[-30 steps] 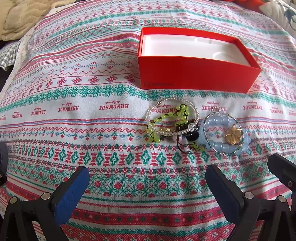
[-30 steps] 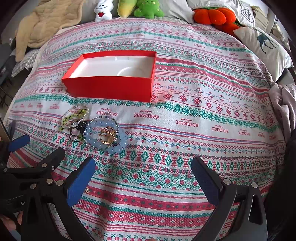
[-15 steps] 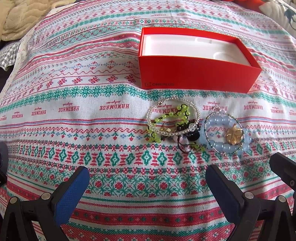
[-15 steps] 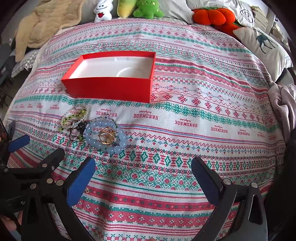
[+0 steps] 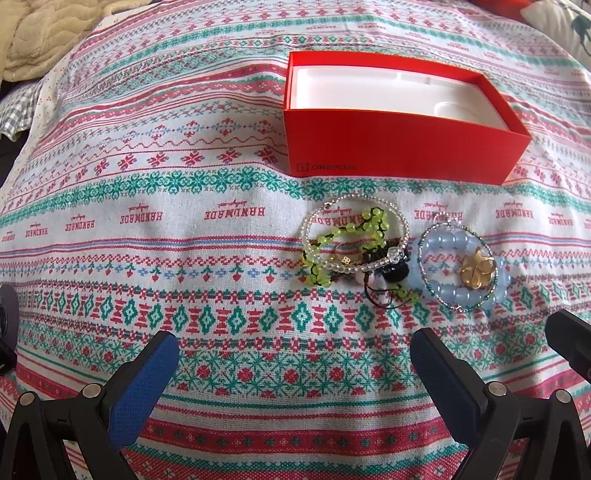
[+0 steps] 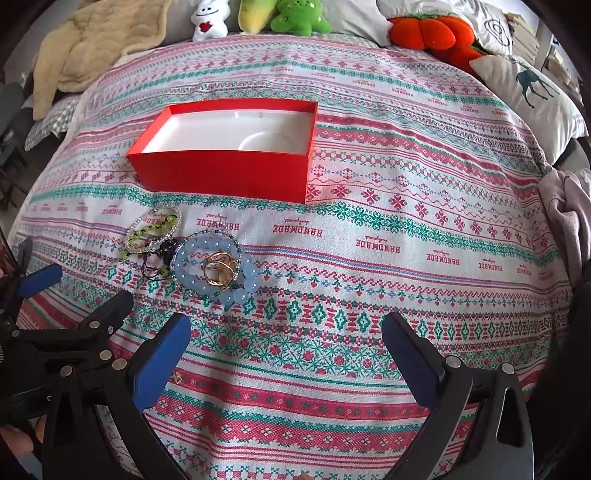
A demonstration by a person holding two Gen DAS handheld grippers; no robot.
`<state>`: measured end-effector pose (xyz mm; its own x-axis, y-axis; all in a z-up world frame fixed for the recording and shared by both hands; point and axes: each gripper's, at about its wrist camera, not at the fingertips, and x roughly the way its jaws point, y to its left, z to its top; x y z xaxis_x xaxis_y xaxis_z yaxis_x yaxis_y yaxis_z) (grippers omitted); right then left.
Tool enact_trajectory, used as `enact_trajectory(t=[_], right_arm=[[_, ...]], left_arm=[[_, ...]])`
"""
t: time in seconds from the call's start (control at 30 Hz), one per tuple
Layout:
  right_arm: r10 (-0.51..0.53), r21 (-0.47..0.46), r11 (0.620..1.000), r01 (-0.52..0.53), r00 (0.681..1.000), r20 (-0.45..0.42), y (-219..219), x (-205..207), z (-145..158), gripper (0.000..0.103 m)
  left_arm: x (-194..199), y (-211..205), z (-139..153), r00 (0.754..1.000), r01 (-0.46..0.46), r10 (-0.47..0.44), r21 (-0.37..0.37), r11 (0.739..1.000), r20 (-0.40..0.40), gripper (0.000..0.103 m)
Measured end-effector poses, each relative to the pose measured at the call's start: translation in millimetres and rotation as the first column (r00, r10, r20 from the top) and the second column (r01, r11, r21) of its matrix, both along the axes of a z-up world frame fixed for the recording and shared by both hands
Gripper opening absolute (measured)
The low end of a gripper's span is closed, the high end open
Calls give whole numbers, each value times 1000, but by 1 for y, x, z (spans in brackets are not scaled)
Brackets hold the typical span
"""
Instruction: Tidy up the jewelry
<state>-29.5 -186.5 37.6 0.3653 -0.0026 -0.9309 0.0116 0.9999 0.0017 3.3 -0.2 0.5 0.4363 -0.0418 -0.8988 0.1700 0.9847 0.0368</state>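
An open red box point(image 5: 399, 147) point(image 6: 221, 173) with a white moulded insert sits on the patterned bedspread. In front of it lies a jewelry pile: a clear bead bracelet point(image 5: 384, 258) tangled with a green bead bracelet point(image 5: 332, 236) point(image 6: 155, 225) and black cord, and a blue bead bracelet point(image 5: 443, 291) point(image 6: 243, 280) with gold rings point(image 5: 476, 271) point(image 6: 219, 267) inside it. My left gripper point(image 5: 295, 373) is open, just short of the pile. Open as well, my right gripper point(image 6: 286, 354) hovers to the right of the pile. Neither holds anything.
Plush toys point(image 6: 299, 14), an orange pumpkin cushion point(image 6: 432, 33) and a deer pillow point(image 6: 532, 88) line the far side. A beige blanket point(image 6: 88, 48) lies at the back left. A tiny gold item point(image 6: 177, 376) rests on the bedspread point(image 6: 406, 240) by my right gripper's left finger.
The left wrist view has crept slightly forward toward the pile. The jewelry and box have not moved; both grippers stay open.
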Motion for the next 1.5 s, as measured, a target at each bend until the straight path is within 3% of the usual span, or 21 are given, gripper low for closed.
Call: enact_trajectory(t=[0.47, 0.7, 0.8, 1.0, 1.07, 1.2, 1.3, 1.5], right_arm=[[-4, 69, 998, 4, 1000, -6, -10, 8, 12, 103], [22, 207, 978, -11, 998, -52, -14, 27, 12, 103], [53, 213, 976, -42, 998, -45, -12, 37, 10, 100], [50, 286, 958, -2, 986, -161, -18, 59, -8, 73], [49, 309, 951, 6, 984, -169, -18, 66, -15, 61], [42, 326, 945, 28, 978, -204, -15, 76, -32, 41], [29, 317, 948, 41, 976, -215, -14, 83, -40, 30], [21, 319, 946, 53, 974, -224, -10, 93, -50, 20]], left_arm=[[15, 11, 26, 999, 41, -42, -11, 999, -4, 103], [51, 26, 34, 998, 3, -11, -128, 992, -61, 102], [66, 26, 23, 995, 18, -32, -153, 988, -92, 96], [87, 31, -3, 989, -13, -28, -274, 962, -144, 73], [92, 26, -10, 986, -2, -47, -302, 953, -158, 55], [95, 15, -21, 984, 15, -67, -295, 956, -167, 46], [98, 11, -24, 985, 12, -59, -283, 959, -159, 39], [105, 11, -27, 983, -8, -48, -306, 952, -175, 16]])
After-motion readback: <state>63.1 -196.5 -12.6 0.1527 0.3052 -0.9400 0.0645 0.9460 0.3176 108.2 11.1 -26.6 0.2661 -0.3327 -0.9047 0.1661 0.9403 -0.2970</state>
